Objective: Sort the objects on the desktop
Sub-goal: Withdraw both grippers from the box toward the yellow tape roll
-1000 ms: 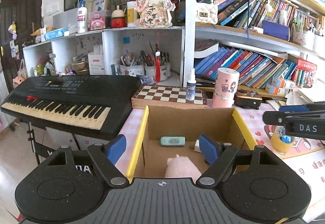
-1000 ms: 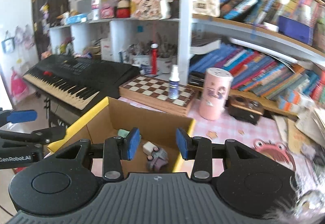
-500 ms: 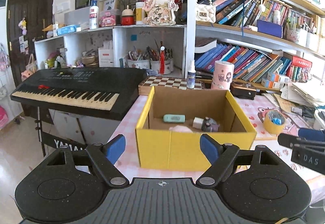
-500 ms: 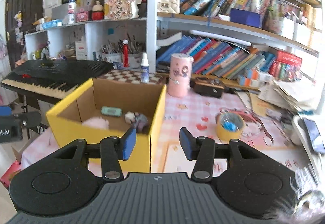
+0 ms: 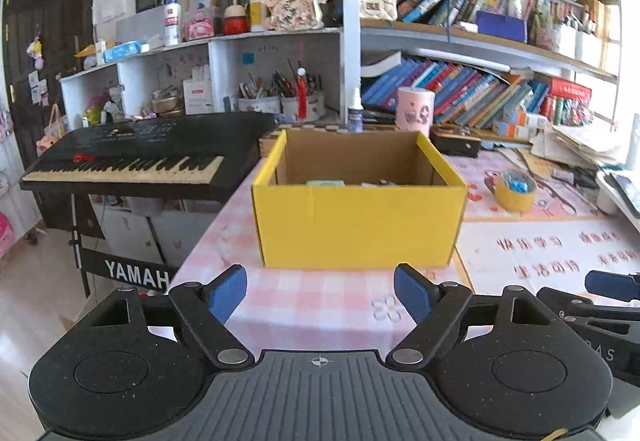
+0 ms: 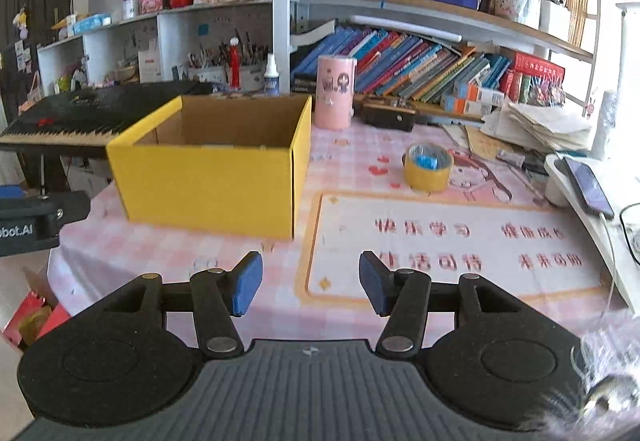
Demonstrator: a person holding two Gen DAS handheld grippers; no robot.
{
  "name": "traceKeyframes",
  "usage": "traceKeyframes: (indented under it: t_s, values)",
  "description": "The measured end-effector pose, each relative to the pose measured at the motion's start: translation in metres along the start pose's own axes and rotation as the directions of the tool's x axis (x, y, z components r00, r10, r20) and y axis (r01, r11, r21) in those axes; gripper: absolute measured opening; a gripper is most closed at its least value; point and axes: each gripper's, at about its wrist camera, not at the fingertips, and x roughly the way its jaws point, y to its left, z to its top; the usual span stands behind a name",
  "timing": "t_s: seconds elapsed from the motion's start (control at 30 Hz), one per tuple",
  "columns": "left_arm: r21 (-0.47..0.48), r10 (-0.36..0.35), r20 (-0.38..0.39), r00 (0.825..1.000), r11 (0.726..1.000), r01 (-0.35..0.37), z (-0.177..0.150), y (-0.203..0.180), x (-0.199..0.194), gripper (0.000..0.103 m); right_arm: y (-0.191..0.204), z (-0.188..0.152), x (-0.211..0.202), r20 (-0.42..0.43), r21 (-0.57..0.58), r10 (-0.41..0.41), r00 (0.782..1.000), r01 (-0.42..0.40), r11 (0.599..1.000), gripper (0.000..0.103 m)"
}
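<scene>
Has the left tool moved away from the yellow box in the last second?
Yes. The left tool has pulled back: it was over the yellow box, which now sits wholly ahead of it.

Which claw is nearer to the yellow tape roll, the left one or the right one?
Right. The right claw is open, with the yellow tape roll ahead, slightly to its right. The left claw faces the yellow box, the roll far off to its right.

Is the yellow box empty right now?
No. Over the yellow box rim, a mint item and something darker show inside.
</scene>
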Motion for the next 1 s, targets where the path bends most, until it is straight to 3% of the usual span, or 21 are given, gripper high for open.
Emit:
traceKeyframes:
  t_s: [0.47,1.0]
  values:
    - [0.044,-0.1,-0.039,0.994,0.994,0.101,-0.012,-0.028,0.006,0.083,-0.022,-0.023,-0.016,-0.043,0.05,-0.079,0.996,0.081,0.995,0.056]
    - [0.106,-0.154,-0.105,0.982,0.981,0.165,-0.003,-0.097,0.047,0.084,-0.076,-0.02,0.014,-0.095,0.093,-0.114,0.989,0.123,0.988,0.056]
